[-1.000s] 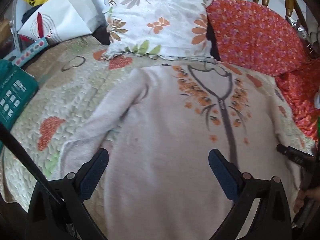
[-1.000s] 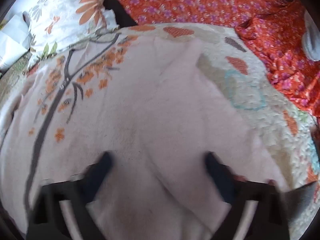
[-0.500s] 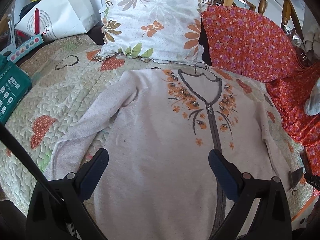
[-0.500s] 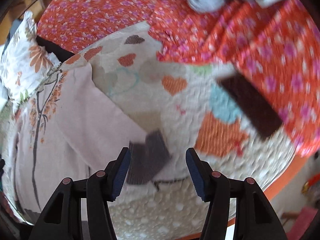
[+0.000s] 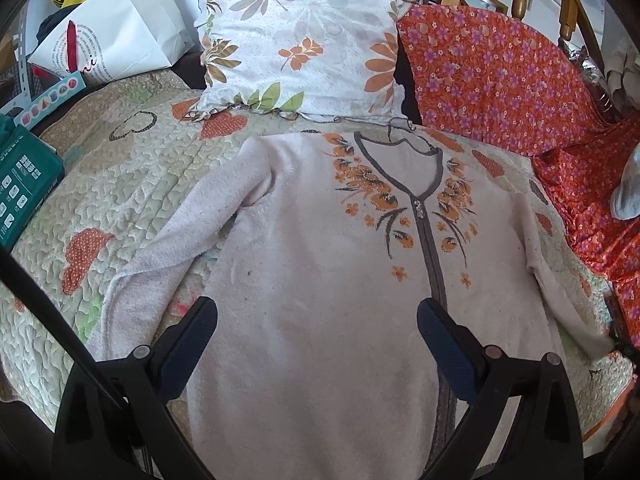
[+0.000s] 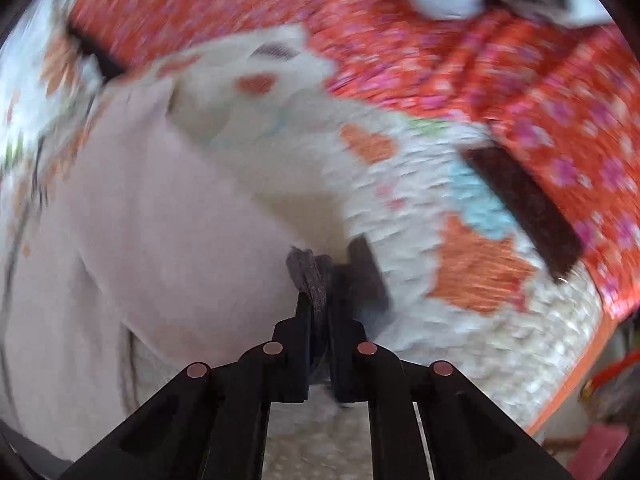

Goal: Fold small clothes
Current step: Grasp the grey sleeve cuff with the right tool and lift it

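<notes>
Right claw [image 6: 320,304] clenched on the cardigan's [image 5: 320,280] cuff [image 6: 308,276]; left claw [image 5: 316,320] gapes wide above the cardigan's hem.

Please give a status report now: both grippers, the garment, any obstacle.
Left gripper open, above cardigan. Right gripper shut on the sleeve cuff. Cardigan flat on quilt. Brown strip beside the right sleeve.

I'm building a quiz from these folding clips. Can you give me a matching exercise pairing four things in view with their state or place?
Things:
1. left hand-held gripper
2. right hand-held gripper
3. floral pillow
4. green box

States or places:
A. just beyond the cardigan's neckline
B. shut on the dark sleeve cuff
C. at the quilt's left edge
D. open above the cardigan's body

Pairs: 1-D, 2-B, 3-A, 4-C
</notes>
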{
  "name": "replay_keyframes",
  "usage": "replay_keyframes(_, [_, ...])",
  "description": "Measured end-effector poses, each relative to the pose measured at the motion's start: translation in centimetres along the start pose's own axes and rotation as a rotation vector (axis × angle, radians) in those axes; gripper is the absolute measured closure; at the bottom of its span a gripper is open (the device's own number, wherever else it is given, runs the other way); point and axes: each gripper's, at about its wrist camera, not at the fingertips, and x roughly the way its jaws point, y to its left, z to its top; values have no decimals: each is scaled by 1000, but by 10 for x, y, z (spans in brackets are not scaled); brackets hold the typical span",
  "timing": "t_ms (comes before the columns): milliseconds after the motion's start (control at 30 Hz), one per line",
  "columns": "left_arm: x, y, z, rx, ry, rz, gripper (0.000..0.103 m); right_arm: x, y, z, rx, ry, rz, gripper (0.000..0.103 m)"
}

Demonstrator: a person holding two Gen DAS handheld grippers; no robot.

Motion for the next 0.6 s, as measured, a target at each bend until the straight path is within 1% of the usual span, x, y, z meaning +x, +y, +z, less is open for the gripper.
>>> replay_keyframes(67, [-1,5,3,-19,-2,-3,3,-26,-40,8,94,-71,-34,97])
replay_keyframes(100, [-2,9,5,-37,-1,-7,3,-38,-65,12,155,-106,-65,97])
replay_keyframes(200, [-5,22,11,-88,-3,-16,3,-64,-112,21,286,-170,-121,97])
replay_keyframes(233, [-6,26,14,-101,-5,-16,3,-70,-126,25,329,-187,-114,97])
replay_keyframes(333, [-11,45,28,-150,-20,12,3,-85,-132,48,377,-220,-75,97])
replay_keyframes(400, [-19,64,44,-200,-37,23,3,-95,-116,64,351,-246,-38,97])
replay_keyframes(467, [-30,83,58,-250,-69,19,3,-101,-85,83,292,-264,27,97])
replay_keyframes(533, [-39,102,70,-276,-109,42,3,-104,-36,101,223,-256,112,97])
replay_keyframes(600, [-49,125,78,-299,-163,92,3,-100,18,114,153,-232,210,97])
